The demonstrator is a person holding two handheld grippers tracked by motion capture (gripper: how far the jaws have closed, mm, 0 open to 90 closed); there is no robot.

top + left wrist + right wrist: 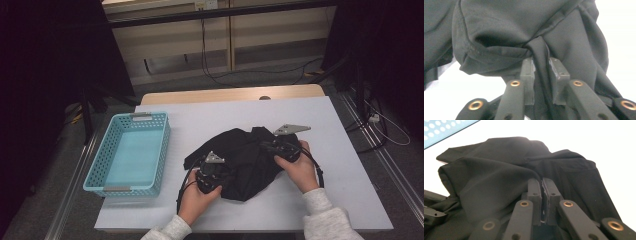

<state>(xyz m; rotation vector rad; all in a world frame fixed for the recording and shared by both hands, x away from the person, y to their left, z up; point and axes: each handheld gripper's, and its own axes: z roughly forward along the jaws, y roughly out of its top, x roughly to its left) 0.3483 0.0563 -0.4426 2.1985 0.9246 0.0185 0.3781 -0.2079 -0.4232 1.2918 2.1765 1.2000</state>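
Observation:
A black garment (pixel 245 160) lies crumpled in the middle of the white table top (pixel 325 115). My left gripper (pixel 219 169) is at the garment's near left edge. In the left gripper view its jaws (pixel 541 67) are shut on a bunched fold of the black garment (pixel 511 25). My right gripper (pixel 268 146) is at the garment's right side. In the right gripper view its pads (pixel 542 185) are pressed together on a thin edge of the cloth (pixel 499 170), which humps up ahead of them.
A light blue plastic basket (pixel 102 150) with nothing in it stands at the table's left side, and its corner shows in the right gripper view (pixel 444 130). Bare white table lies to the right of and behind the garment. Cables run across the floor beyond the table.

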